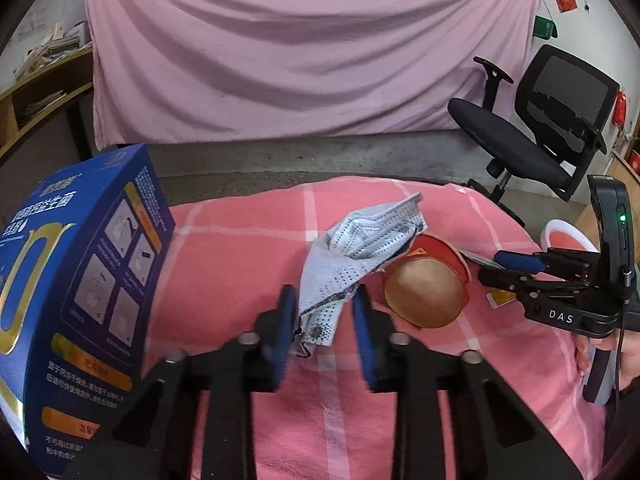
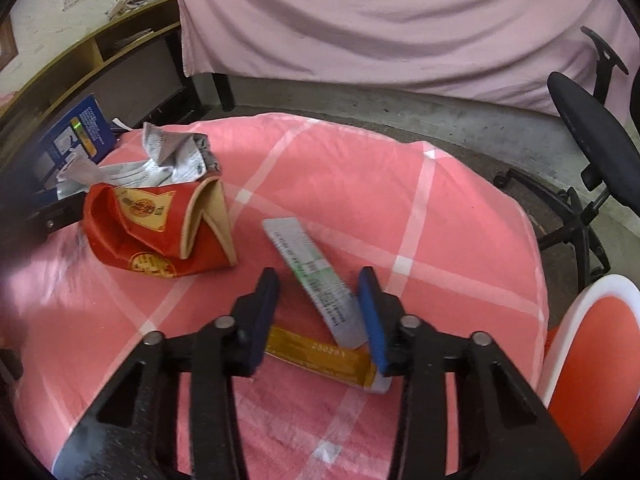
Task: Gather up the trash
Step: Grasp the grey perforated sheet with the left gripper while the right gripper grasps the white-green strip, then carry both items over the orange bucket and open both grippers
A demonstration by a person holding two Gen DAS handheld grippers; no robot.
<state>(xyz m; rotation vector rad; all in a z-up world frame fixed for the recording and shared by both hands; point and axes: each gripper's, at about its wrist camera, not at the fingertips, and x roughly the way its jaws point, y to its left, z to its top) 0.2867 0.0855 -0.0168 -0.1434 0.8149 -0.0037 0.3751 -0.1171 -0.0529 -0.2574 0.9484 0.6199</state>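
Status: collection at an early stage, by the look of it; no trash item is gripped, and four pieces lie loose on the pink checked cover (image 2: 440,184).

L gripper (image 1: 325,316): jaws wide apart, straddling the lower end of the crumpled white wrapper (image 1: 352,256); wrapper sits between the blue pads (image 1: 286,320), near the left pad but contact can't be confirmed; nothing held.

R gripper (image 2: 318,312): jaws wide apart, nothing held; the white sachet (image 2: 316,280) lies diagonally between the fingers, lower end close to the right pad; the yellow sachet (image 2: 320,354) lies crosswise beneath it, partly hidden by both fingers.

Other items: crushed red paper cup (image 2: 160,232) on its side, touching the crumpled wrapper, well apart from the sachets; blue box (image 1: 76,280) at the left edge of the L view, upright, whether trash or not can't tell.

Bin: white rim w/ red inside (image 2: 596,364) at the right edge of the R view, beside the cover; prob. the receptacle; contents not visible.

Remaining, as judged: close on wrapper & sachet, transfer each to the bin; then cup & yellow sachet.
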